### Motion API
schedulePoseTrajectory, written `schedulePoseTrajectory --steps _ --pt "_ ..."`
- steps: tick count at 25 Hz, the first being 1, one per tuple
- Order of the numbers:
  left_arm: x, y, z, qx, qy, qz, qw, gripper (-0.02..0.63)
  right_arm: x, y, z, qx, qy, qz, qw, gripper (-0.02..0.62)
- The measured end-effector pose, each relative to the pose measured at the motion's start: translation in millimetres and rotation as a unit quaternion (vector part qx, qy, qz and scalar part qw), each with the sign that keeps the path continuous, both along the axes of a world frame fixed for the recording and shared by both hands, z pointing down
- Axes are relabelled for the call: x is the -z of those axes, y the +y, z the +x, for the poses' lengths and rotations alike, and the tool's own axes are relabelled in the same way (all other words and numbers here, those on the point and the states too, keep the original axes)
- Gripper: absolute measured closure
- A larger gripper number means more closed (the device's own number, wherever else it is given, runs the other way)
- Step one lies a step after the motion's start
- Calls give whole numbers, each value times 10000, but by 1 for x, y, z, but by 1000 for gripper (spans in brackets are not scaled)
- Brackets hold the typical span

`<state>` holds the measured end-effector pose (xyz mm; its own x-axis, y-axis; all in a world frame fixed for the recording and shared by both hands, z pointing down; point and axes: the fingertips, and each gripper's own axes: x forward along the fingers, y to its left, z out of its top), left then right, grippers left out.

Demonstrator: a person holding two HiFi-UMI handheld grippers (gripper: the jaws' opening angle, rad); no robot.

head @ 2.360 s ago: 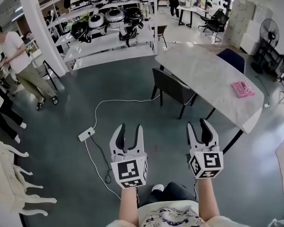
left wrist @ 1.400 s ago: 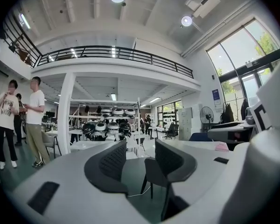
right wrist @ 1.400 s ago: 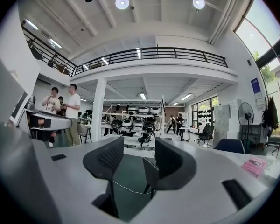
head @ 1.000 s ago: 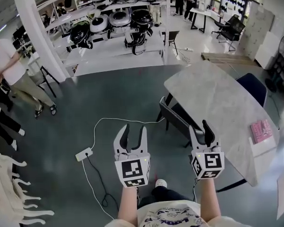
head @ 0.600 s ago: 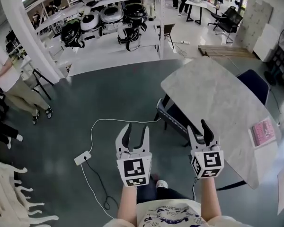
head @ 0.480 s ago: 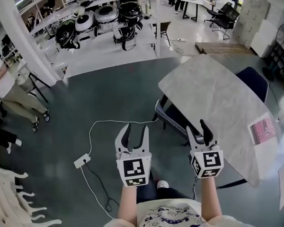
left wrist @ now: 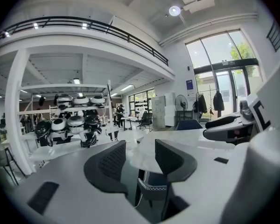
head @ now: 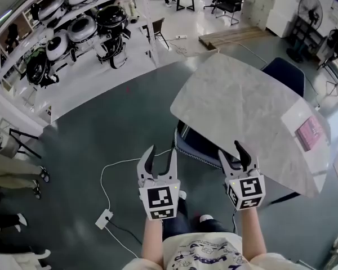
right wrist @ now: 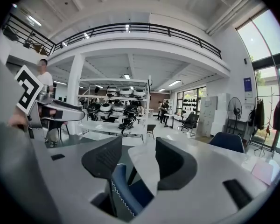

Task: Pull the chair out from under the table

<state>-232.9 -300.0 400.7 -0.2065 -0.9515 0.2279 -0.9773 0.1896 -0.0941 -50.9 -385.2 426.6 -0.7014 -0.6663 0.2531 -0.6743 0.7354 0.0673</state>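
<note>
A dark blue chair (head: 196,146) with a white-stitched back rim is tucked under the near edge of the grey marble table (head: 245,103). My left gripper (head: 160,155) hangs open just left of and short of the chair back, with nothing between its fingers. My right gripper (head: 231,151) reaches over the chair's right side at the table edge; its jaws are opening and hold nothing. In the left gripper view the chair (left wrist: 151,192) sits low beyond the gap of the left gripper (left wrist: 140,155). The right gripper view shows the chair (right wrist: 126,190) below the right gripper (right wrist: 139,157).
A second blue chair (head: 284,75) stands at the table's far side. A pink book (head: 308,133) lies on the table's right end. A power strip (head: 104,218) with a white cable lies on the floor at left. Shelves of round machines (head: 81,27) fill the back.
The view and both grippers have moved forward and down to the table. The chair back now lies just ahead of the fingertips. The right jaws stand slightly wider.
</note>
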Motion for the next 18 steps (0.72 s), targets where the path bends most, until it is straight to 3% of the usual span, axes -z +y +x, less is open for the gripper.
schedulePoseTrajectory --steps 5,9,14,18 --pt "-11 -49 -14 -734 -19 -255 9970 397 -7 -24 -7 -448 298 -50 9985 360" --pt "-30 -76 -7 -1438 -192 -520 9881 397 -25 -30 -6 -629 628 -190 9959 359" --pt "-67 -101 13 -2410 -611 -1024 9632 397 -54 -29 -11 -556 1145 -332 9913 359" --pt "-101 -107 39 -3210 -999 -1392 9314 397 -81 -19 -6 -565 1629 -478 9839 359"
